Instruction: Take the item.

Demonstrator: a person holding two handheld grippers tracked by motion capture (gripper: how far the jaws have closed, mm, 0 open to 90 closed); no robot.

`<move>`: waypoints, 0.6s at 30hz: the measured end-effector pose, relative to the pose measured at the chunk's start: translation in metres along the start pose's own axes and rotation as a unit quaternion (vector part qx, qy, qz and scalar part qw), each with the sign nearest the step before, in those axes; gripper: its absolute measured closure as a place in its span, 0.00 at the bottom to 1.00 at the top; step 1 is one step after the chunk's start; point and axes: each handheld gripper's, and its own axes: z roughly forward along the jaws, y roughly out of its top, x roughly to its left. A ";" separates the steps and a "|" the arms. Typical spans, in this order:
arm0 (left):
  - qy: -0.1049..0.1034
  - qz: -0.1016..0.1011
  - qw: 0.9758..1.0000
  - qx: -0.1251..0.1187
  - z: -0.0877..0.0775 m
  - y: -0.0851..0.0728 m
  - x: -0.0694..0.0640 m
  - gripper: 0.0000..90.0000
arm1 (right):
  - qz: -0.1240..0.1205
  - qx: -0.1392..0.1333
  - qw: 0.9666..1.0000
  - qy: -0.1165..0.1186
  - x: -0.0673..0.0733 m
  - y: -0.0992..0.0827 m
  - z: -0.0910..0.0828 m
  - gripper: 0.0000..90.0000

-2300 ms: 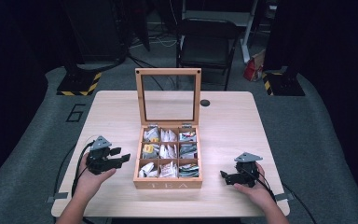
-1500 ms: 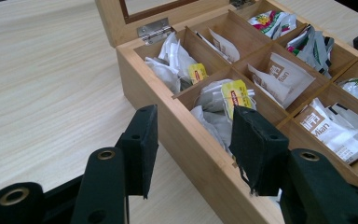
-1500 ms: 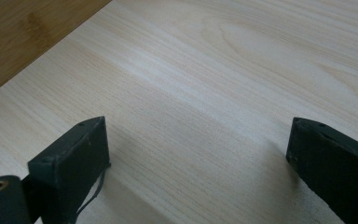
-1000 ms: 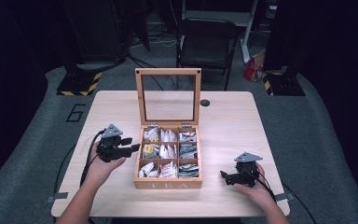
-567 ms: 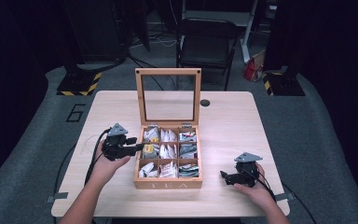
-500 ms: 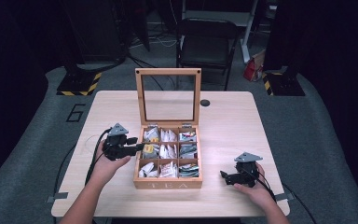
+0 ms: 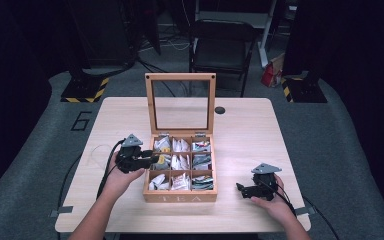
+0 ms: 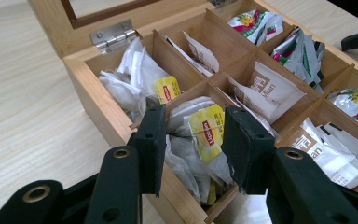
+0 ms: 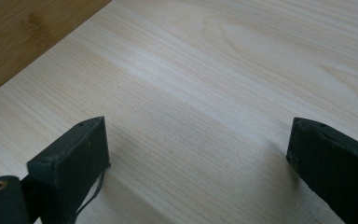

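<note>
Pale wood surface [image 7: 105, 120]: left gripper [image 8: 191, 140], jaws part-open, straddles yellow-tagged tea bag [image 8: 205, 135] in tea box [image 7: 180, 196] left-middle compartment; right gripper [image 7: 242, 190], wide open, rests well apart.

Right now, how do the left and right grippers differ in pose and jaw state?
The left gripper reaches over the tea box, jaws partly open around a yellow-tagged tea bag; the right gripper sits on the bare table, jaws wide apart and empty. Both are hand-held.

The desk [image 7: 250, 135] is pale, smooth wood. The tea box [image 8: 98, 88] is warmer wood with a shiny metal hinge [image 8: 112, 35]. The tea bags [image 8: 205, 130] look like paper. The left hand-held gripper [image 8: 191, 144] has matt black pads.
</note>
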 end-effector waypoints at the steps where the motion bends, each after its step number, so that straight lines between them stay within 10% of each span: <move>1: -0.002 0.000 1.000 0.002 0.001 0.000 0.000 0.67 | 0.002 -0.001 1.000 -0.001 0.000 0.000 0.000 0.05; 18: -0.016 -0.004 1.000 0.011 0.014 -0.004 -0.003 0.76 | 0.000 0.000 1.000 0.001 0.000 0.000 0.000 0.05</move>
